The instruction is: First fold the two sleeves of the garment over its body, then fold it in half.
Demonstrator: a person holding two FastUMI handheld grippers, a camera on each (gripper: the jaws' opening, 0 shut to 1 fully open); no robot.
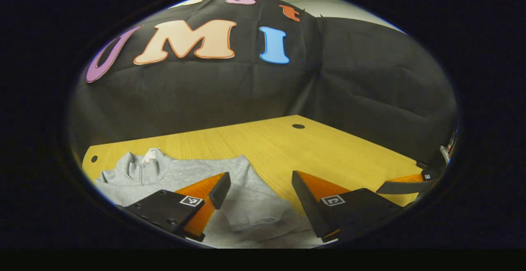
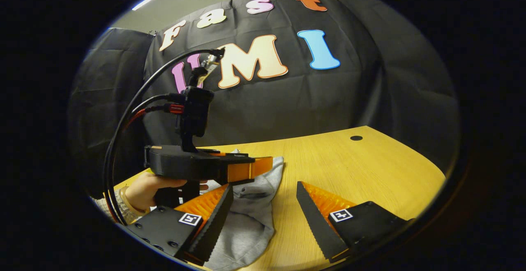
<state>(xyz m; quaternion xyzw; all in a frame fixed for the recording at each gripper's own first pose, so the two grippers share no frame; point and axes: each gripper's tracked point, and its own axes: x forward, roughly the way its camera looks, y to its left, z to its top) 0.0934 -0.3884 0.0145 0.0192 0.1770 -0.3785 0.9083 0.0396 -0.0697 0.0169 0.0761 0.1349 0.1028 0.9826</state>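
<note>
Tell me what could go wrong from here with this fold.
1. The sweater lies near the table edge; a pull could drag it off.
2. Both claws, left and right, are open over cloth; a shallow pinch may slip.
3. The left claw's cables hang loose and could snag.

Bare table (image 1: 328, 151) right of sweater (image 1: 185, 176), booth wall (image 1: 370, 77) closing far edge

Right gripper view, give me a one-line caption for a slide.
Open right gripper above a grey sweatshirt on the wooden table, with the hand-held left gripper beside it.
</note>
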